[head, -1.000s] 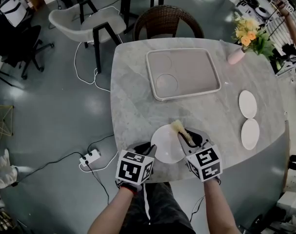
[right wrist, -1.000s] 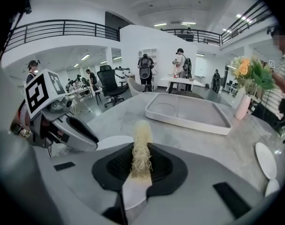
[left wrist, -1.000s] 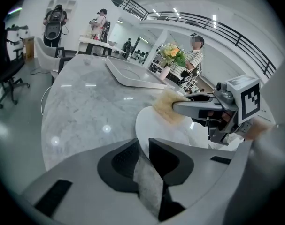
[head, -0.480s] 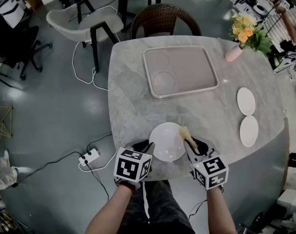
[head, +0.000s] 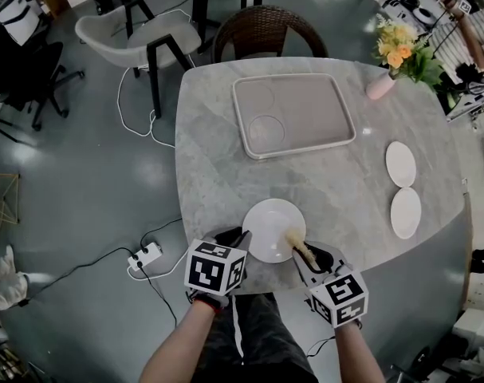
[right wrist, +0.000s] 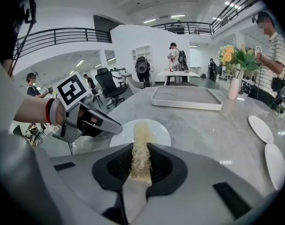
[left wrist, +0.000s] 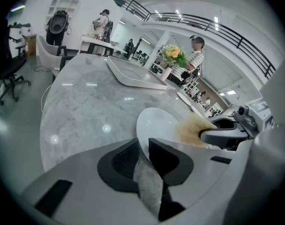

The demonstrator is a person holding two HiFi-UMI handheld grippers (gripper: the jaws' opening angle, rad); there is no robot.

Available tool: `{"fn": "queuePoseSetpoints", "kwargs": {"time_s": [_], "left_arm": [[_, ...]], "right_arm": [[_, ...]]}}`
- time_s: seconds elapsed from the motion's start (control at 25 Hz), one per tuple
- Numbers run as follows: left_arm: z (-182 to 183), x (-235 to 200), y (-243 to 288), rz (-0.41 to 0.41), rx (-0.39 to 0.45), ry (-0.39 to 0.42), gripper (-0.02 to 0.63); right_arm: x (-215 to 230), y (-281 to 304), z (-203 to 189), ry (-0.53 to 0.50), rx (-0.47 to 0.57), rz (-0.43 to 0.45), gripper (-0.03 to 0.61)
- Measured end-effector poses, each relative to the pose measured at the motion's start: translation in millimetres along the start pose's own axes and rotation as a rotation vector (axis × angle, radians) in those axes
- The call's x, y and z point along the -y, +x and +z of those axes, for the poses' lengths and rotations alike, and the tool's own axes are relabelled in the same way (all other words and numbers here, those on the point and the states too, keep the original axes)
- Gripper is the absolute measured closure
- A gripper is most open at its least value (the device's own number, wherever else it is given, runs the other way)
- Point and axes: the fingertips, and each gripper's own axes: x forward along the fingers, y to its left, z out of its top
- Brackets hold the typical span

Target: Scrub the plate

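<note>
The white plate (head: 273, 230) sits at the near edge of the table (head: 218, 158). The left gripper (head: 238, 239) pinches its left rim; the right gripper (head: 304, 255) squeezes a yellow scrubber (head: 294, 240) (its tip touches the plate).

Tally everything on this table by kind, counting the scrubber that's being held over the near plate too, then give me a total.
Plates: 3
Tray: 1
Vase of flowers: 1
Scrubber: 1
Total: 6
</note>
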Motion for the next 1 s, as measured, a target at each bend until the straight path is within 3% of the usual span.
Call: {"fn": "queuePoseSetpoints", "kwargs": {"time_s": [0.36, 0.76, 1.0], "left_arm": [[0, 1, 0, 0.002, 0.012, -0.011, 0.538], [1, 2, 0, 0.005, 0.024, -0.024, 0.541], [0, 1, -1, 0.007, 0.028, -0.029, 0.543]], "right_arm": [[-38, 5, -8, 0.100, -0.018, 0.124, 0.505], [-55, 17, 2, 0.354, 0.009, 0.255, 0.505], [-56, 28, 11, 0.479, 0.048, 0.275, 0.505]]}}
